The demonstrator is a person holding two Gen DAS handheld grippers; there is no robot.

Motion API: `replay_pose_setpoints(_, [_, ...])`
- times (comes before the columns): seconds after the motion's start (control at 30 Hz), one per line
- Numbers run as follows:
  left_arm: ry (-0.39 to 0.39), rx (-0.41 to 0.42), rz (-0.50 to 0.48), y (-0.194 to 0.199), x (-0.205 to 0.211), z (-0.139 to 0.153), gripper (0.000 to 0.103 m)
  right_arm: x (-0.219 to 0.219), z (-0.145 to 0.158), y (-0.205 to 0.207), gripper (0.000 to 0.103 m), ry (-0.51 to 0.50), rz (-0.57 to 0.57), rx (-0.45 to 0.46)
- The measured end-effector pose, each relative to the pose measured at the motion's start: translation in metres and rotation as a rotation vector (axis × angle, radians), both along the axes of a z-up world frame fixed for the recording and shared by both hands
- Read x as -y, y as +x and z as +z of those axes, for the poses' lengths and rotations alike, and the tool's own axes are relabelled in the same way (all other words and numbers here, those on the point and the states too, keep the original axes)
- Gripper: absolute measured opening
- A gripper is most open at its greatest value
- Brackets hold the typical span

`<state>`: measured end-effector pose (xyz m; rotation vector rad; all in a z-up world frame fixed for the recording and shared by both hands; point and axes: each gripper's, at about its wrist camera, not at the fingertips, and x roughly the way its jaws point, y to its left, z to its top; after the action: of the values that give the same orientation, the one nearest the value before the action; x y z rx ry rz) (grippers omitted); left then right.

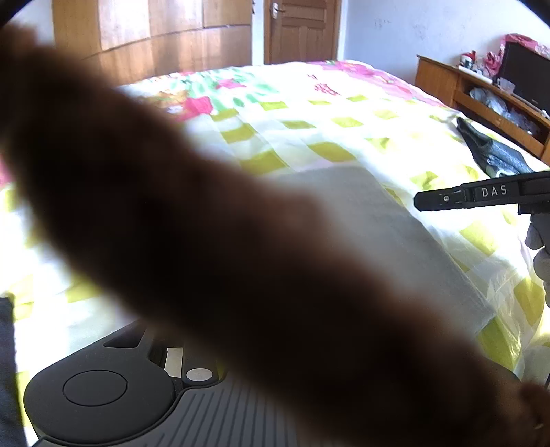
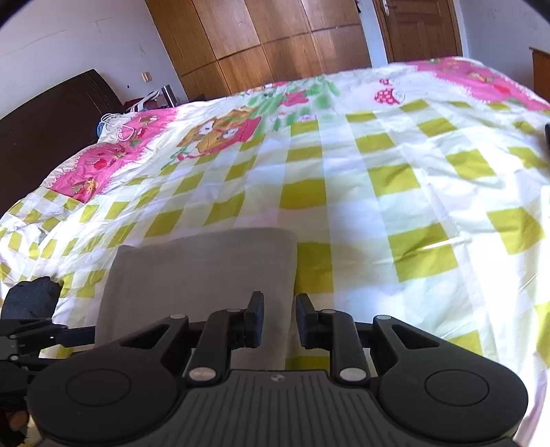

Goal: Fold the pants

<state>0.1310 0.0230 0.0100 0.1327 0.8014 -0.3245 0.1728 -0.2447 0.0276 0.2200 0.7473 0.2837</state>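
the grey pants (image 2: 202, 275) lie on the bedspread (image 2: 395, 192) as a flat, squared, compact rectangle with even edges; judged from this, the fold is largely or wholly done, and at most a final halving or smoothing is left; the right gripper (image 2: 280, 323) hovers above the near right edge of the pants, jaws parted by a narrow gap, nothing between them; the left gripper (image 1: 192, 374) cannot be assessed: a blurred brown mass (image 1: 213, 223), close to the lens and unidentifiable, covers most of the left wrist view and hides its fingers, so opening and contents cannot be told; surroundings: a dark garment (image 1: 491, 151) lies on the bed's far right near a wooden shelf unit (image 1: 481, 93); wardrobe (image 2: 268, 44) and door (image 1: 299, 31) behind; nothing rests on the pants; the chief hindrance is the blocked left view.
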Motion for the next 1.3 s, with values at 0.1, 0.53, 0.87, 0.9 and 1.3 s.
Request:
replay_pose_setpoints(0.1, [-0.012, 0.073, 0.05, 0.004, -0.006, 0.02, 0.037, -0.025, 0.0, -0.004, 0.037, 0.05, 0.104, 0.008])
replay_pose_setpoints(0.53, [0.118, 0.045, 0.141, 0.077, 0.007, -0.019, 0.041, -0.119, -0.043, -0.063, 0.037, 0.045, 0.537, -0.036])
replay_pose_setpoints(0.87, [0.122, 0.06, 0.172, 0.027, -0.002, 0.007, 0.04, -0.095, -0.022, -0.089, 0.037, 0.083, 0.445, 0.008])
replay_pose_setpoints(0.9, [0.122, 0.043, 0.169, 0.021, -0.003, 0.006, 0.039, -0.093, -0.021, -0.093, 0.037, 0.083, 0.437, 0.007])
replay_pose_setpoints(1.3, [0.083, 0.024, 0.162, -0.039, -0.005, 0.007, 0.039, -0.072, -0.012, -0.112, 0.037, -0.023, 0.176, -0.024])
